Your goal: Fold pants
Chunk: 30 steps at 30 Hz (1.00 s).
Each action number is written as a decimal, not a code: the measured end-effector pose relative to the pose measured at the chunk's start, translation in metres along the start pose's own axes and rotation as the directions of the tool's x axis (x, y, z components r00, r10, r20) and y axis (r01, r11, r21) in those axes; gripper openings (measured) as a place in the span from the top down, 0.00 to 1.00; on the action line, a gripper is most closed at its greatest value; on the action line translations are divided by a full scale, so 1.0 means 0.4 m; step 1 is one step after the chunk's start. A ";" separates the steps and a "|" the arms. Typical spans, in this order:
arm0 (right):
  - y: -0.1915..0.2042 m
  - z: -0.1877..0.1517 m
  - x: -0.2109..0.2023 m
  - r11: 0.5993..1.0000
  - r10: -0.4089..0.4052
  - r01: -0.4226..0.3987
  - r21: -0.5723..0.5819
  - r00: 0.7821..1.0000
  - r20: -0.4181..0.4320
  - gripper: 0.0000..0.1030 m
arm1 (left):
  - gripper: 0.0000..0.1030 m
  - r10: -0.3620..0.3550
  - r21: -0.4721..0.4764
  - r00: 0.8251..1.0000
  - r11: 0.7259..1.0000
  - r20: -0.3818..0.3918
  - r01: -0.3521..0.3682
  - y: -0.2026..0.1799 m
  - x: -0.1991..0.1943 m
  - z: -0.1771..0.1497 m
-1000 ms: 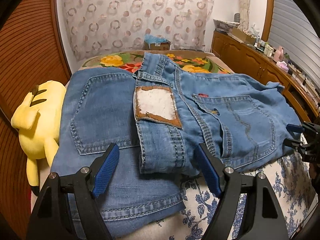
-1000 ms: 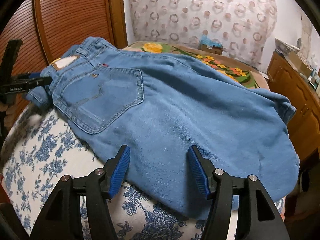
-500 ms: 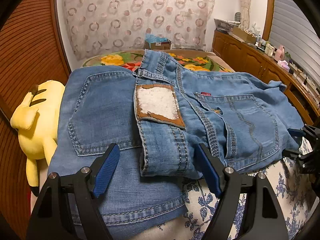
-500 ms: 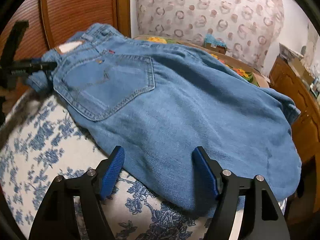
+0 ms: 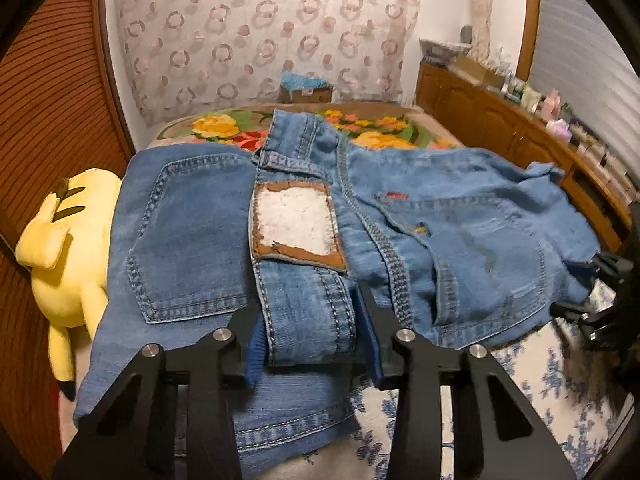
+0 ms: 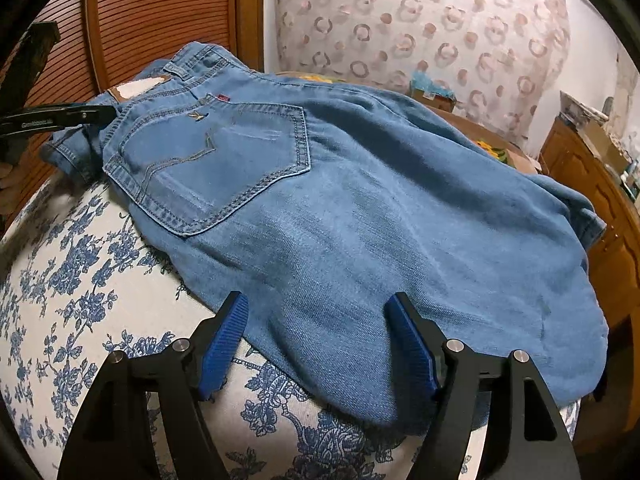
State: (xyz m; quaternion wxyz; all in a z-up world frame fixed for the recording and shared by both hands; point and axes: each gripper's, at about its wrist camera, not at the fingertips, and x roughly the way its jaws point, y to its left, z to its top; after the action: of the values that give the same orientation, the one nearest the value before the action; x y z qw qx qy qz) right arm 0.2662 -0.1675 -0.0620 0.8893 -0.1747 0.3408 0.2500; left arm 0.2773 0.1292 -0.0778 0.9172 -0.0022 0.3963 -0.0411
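Observation:
Blue jeans lie on the bed, folded lengthwise, back pockets up, with a brown-edged white waistband patch. My left gripper has closed on the bunched waistband, its blue pads pressing both sides. In the right wrist view the jeans spread across the bed. My right gripper is open, its fingers straddling the near edge of the denim without clamping it. The left gripper shows at the far left, at the waistband.
A yellow plush toy lies left of the jeans against the wooden wall. The blue floral bedsheet covers the near bed. A wooden cabinet with small items runs along the right. A floral blanket lies beyond.
My left gripper has moved forward and closed from wide open onto the waistband. My right gripper has edged closer to the jeans' near edge and stays open.

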 end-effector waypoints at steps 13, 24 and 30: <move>-0.028 -0.006 -0.029 1.000 0.013 -0.013 0.007 0.999 0.033 0.86 | 0.83 -0.002 0.023 0.998 1.000 0.061 0.001 -0.071 -0.066 0.027; 0.014 -0.040 -0.156 0.998 -0.016 0.009 0.055 0.991 0.130 0.88 | 0.83 -0.026 0.030 0.985 0.999 0.172 0.021 -0.102 -0.227 0.017; 0.091 -0.097 -0.229 1.000 -0.007 0.002 0.028 0.987 0.162 0.88 | 0.84 -0.017 0.018 0.974 1.000 0.225 0.013 -0.094 -0.321 -0.039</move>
State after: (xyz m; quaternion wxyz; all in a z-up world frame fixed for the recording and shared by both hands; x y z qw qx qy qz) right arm 0.1668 -0.1862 -0.0311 0.9169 -0.1423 0.2703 0.2568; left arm 0.1758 0.1020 0.0062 0.9558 -0.0022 0.2894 -0.0509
